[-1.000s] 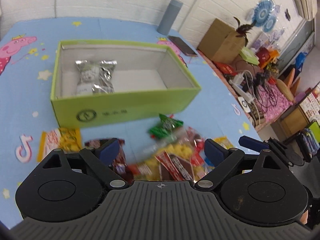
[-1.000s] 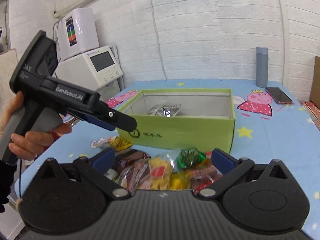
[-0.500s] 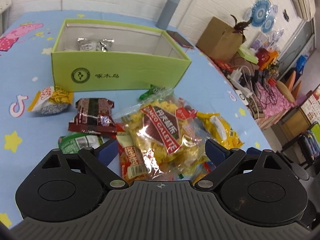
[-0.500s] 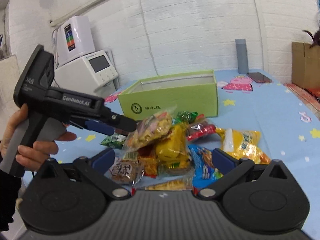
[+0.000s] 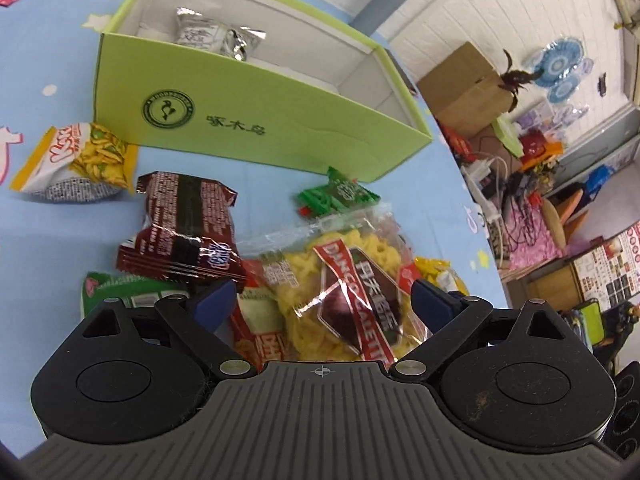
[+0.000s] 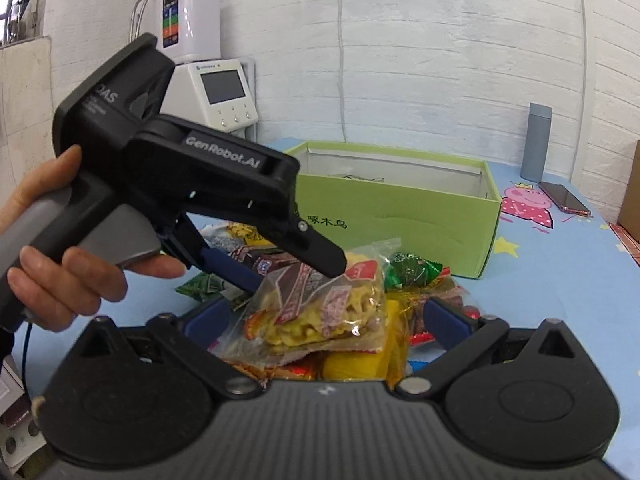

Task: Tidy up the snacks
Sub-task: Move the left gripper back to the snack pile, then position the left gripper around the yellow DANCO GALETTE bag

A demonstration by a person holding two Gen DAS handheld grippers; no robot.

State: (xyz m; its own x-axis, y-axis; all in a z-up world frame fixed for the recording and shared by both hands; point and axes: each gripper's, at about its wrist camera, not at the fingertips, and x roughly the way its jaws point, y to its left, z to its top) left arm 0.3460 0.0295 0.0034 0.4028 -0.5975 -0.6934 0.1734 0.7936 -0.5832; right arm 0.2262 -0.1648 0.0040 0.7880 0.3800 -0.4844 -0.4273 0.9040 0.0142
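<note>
You are working over a blue cartoon-print tablecloth (image 6: pixel 560 264). A grey cylindrical flask (image 6: pixel 536 142) is standing upright at its far side, near a phone (image 6: pixel 564 199) that is lying flat. A white machine with a screen (image 6: pixel 218 96) is sitting against the white brick wall (image 6: pixel 420 60), with a taller white unit (image 6: pixel 188 16) behind it. A brown cardboard box (image 5: pixel 466 84) and tangled cables (image 5: pixel 516 200) are lying beyond the table's edge.

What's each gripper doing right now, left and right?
Left gripper: open, fingers straddling the clear bag of yellow crackers, not clamped.
Right gripper: open, holding nothing, over the snack pile.
</note>
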